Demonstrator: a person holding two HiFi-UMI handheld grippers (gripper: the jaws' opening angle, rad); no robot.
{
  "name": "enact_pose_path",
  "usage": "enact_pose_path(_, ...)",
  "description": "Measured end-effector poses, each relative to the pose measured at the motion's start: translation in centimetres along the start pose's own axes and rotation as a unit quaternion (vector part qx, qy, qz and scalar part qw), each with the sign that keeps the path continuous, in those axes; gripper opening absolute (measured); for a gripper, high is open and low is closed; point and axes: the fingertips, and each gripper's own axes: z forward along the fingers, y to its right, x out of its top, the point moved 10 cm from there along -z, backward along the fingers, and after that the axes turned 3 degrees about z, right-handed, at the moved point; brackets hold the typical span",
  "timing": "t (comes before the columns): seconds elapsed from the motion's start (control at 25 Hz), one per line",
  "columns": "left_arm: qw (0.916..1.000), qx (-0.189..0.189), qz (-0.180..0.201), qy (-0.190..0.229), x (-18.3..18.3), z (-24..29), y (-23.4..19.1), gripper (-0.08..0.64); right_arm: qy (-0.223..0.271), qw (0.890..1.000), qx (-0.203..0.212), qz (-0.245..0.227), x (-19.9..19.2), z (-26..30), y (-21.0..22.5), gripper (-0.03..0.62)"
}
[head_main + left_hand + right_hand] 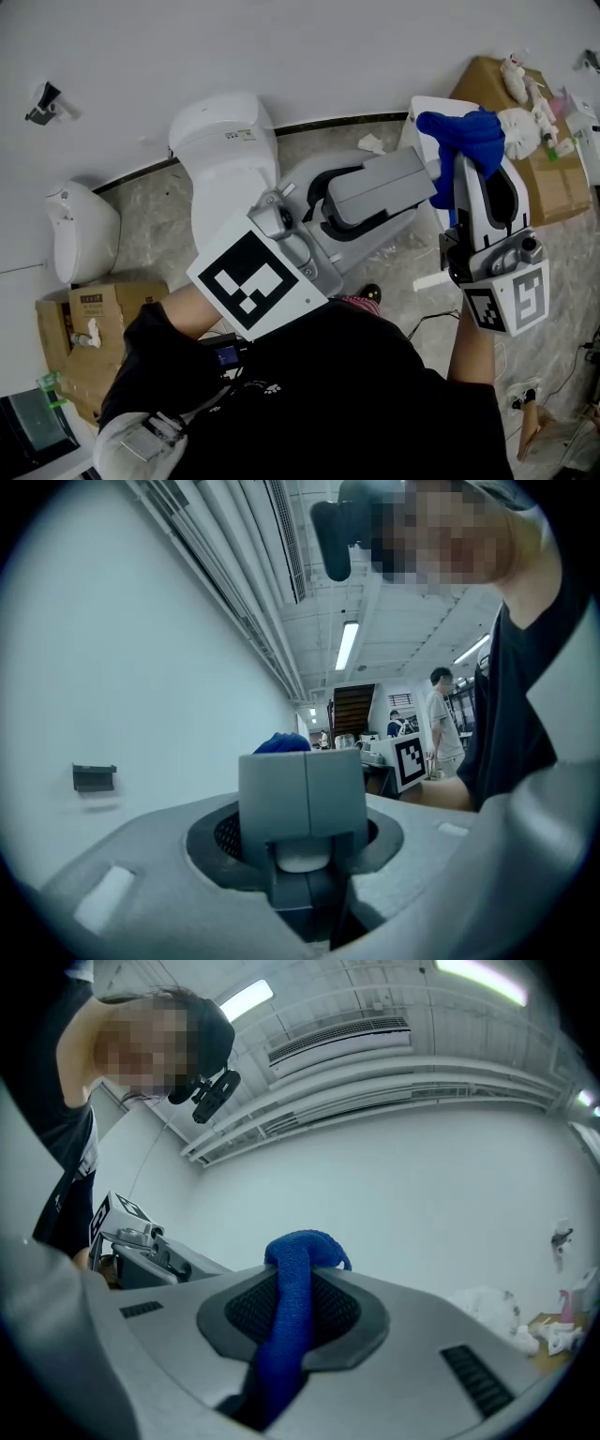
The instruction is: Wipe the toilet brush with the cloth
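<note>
While the left tool [398,211] is closed on the grey, block-shaped part of the toilet brush [375,183], the right tool [466,167] pinches a blue cloth [464,136] between its jaws. From the head view the brush's long axis runs from about 8 o'clock to between 2 and 3 o'clock. Its free end points toward the cloth, and its other end is sunk between the left tool's dark pads. The right tool stands at 3 o'clock of the brush and points toward 12 o'clock. The cloth bunches above its tips, and one fold hangs down just beside the brush's free end; whether they touch I cannot tell.

In the left gripper view the brush [302,794] fills the gap between the jaws of the left tool [300,874], showing a flat grey face with a seam down its middle. The cloth [281,743] peeks over its top edge at 11 o'clock. In the right gripper view the cloth [286,1335] runs as a thick band up between the jaws of the right tool [298,1274] and curls over at the top.

A white toilet [225,159] stands on the floor at 10 o'clock of the brush, against the wall.
</note>
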Motion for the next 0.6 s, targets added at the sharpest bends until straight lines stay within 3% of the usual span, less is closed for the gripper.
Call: enact_pose_path(0.6,0.9999,0.004,-0.014,-0.007,-0.2,-0.2,1.5,0.17,-0.01,0.999,-0.045,-0.004,-0.6,-1.9,2.3,0.069)
